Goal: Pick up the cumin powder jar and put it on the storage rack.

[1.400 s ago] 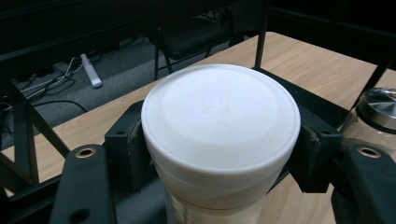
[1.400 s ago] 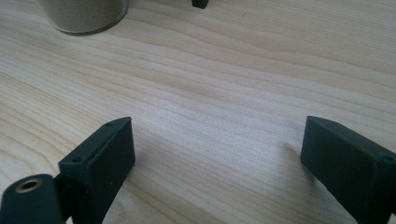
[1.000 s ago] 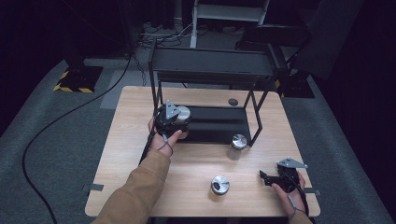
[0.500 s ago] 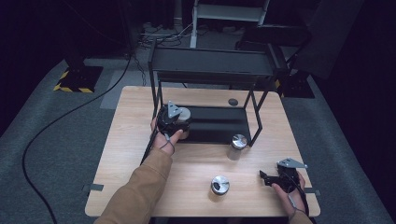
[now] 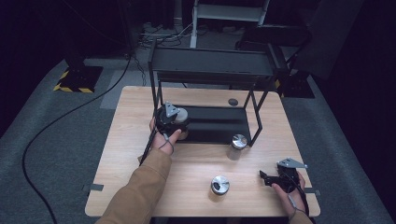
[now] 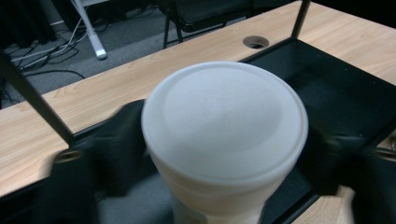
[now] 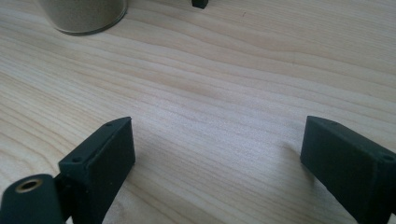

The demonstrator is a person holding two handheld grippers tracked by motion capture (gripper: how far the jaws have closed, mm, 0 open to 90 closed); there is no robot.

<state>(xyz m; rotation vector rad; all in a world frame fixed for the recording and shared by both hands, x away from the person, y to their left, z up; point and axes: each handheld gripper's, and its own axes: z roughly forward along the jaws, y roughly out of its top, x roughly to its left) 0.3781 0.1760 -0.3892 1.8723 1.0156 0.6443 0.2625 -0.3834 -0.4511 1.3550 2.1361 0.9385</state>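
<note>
White-lidded jar [image 6: 224, 140] sat clamped in the left gripper [image 5: 172, 119] over the black tray [image 5: 219, 125]; right gripper [image 7: 224, 158] lay wide open, holding nothing.

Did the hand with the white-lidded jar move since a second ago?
No. The left gripper, shut on the white-lidded jar, sits at the same spot by the black metal rack's front left leg as before.

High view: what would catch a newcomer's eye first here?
The black rack at the table's far side, with the left gripper holding a white-lidded jar over its bottom shelf. Two metal-lidded jars stand on the wood, and the right gripper rests open at the near right corner.
</note>
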